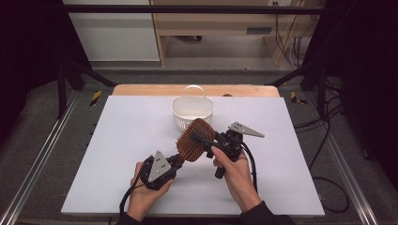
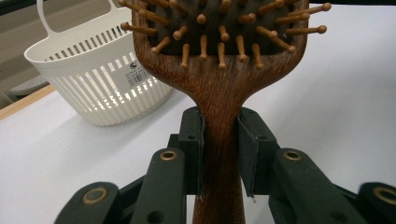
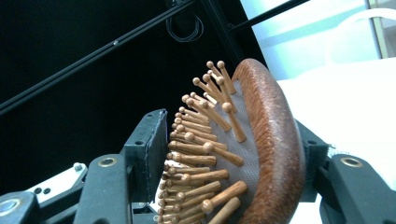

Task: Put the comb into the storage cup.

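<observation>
Left claw point(image 1: 177, 161) clamped shut; right claw point(image 1: 199, 138) part-open, level.

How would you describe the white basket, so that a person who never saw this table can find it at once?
On the white table, look along the far edge, near the middle. There stands the white plastic basket, just beyond the wooden hairbrush that the left gripper and right gripper hold up. It alone is white, with slotted walls and an arched handle on top.

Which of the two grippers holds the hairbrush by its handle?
The left gripper: it is clamped on the narrow wooden handle of the hairbrush. The right gripper instead straddles the bristled head.
</observation>
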`<state>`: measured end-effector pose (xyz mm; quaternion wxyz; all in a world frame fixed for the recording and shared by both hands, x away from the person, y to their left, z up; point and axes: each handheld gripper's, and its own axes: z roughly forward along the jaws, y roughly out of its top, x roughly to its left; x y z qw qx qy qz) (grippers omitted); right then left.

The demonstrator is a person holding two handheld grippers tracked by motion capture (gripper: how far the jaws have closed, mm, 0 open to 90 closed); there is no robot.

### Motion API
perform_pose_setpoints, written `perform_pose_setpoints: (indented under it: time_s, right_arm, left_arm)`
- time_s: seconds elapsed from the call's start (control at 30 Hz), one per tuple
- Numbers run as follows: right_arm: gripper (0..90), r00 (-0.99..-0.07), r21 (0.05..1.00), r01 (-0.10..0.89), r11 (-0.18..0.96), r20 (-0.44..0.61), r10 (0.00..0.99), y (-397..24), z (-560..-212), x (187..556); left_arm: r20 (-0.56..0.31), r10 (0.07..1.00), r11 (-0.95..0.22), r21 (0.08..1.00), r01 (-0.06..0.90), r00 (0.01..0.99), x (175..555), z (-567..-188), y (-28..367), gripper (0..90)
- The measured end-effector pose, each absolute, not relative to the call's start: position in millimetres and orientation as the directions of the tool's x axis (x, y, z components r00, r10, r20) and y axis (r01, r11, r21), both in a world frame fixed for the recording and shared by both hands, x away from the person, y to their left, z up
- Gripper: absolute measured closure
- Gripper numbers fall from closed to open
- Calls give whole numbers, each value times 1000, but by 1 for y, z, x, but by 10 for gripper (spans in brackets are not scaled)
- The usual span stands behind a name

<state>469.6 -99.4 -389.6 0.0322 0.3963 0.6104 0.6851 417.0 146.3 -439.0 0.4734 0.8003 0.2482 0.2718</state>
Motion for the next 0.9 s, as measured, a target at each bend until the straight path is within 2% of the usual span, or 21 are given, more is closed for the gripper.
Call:
perform_pose_setpoints:
  time_s: [0.3,0.9]
  right_arm:
    - [491,-689,862,443,-246,503,521,-88,-380,469]
    - [525,-685,881,426,-205,463,562,-72,-374,470]
  left_arm:
    - [177,667,-408,899,157,724,419,-439,151,726]
    - [111,684,-360,911,201,721,424,-442,158,723]
